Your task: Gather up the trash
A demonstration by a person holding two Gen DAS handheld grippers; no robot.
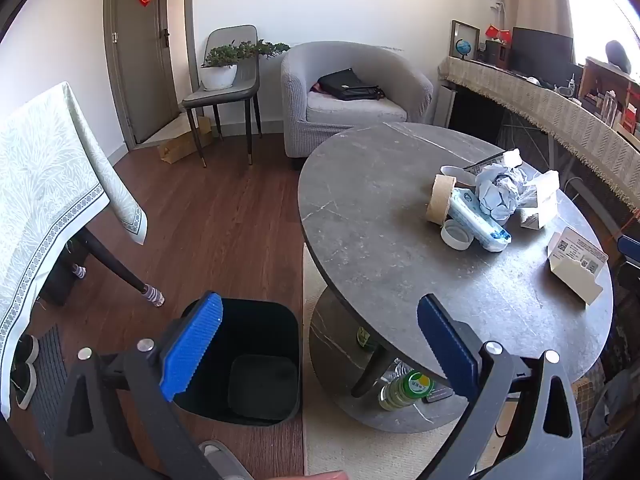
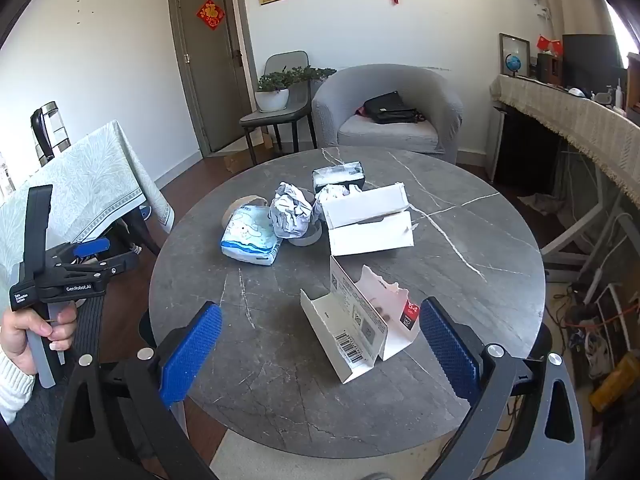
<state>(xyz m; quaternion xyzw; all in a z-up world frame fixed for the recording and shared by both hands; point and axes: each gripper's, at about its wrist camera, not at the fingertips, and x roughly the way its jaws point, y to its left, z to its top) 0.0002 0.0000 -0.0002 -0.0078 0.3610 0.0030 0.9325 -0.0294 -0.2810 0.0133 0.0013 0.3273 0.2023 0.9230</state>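
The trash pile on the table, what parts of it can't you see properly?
- Tape roll: right wrist view, mostly hidden behind the wipes pack.
- Black tray: contents hidden by the crumpled paper in front.
- Torn open box: left wrist view, print too small to read.

bin (image 1: 256,360) mouth unobstructed, trash pile (image 2: 296,210) mid-table (image 2: 460,280)

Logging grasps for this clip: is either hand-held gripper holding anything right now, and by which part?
Nothing is held. The left hand-held gripper and right hand-held gripper are both open and empty.
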